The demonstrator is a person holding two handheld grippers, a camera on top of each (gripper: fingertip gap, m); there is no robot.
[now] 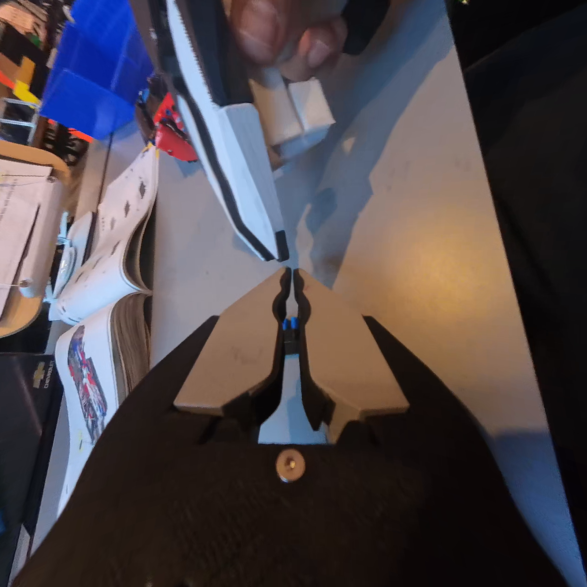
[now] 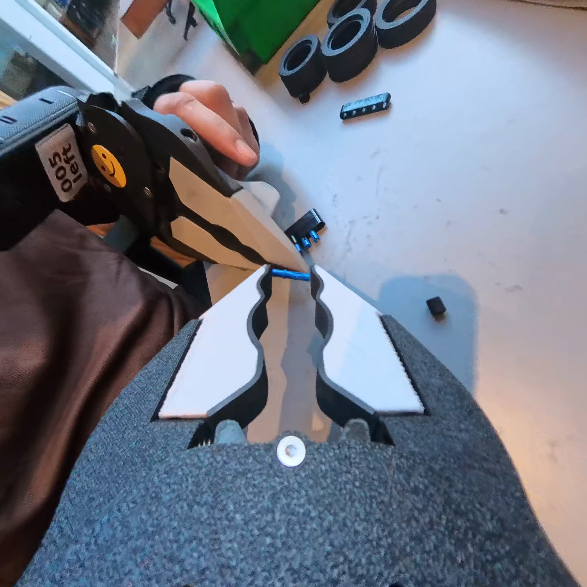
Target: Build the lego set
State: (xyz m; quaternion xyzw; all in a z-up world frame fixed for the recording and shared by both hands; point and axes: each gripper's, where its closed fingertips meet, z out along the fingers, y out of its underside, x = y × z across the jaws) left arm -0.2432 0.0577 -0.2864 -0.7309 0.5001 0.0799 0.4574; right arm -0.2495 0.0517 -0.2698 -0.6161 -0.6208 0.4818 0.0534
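My left gripper [image 1: 291, 271] is shut on a small black lego piece with blue pins [image 1: 290, 332], held deep between its fingers. In the right wrist view the left gripper [image 2: 298, 263] comes in from the left, and the black piece [image 2: 306, 224] juts out behind it with its blue pins pointing down. My right gripper [image 2: 290, 274] is shut on a single blue pin [image 2: 290, 275], held crosswise between its fingertips. The two grippers meet tip to tip just above the white table. The right gripper also shows in the left wrist view [image 1: 279, 251], coming in from above.
Three black tyres [image 2: 349, 41], a black beam [image 2: 365, 106] and a small black piece [image 2: 435, 306] lie on the table [image 2: 444, 190]. A green bin [image 2: 254, 25] stands behind them. An open instruction booklet [image 1: 120, 238], a red model [image 1: 170, 130] and a blue bin [image 1: 95, 70] are to the left. Only a small space, under 4 cm, lies between the two pairs of fingers. From either gripper's tips it is about 20 cm to the red model [image 1: 170, 130].
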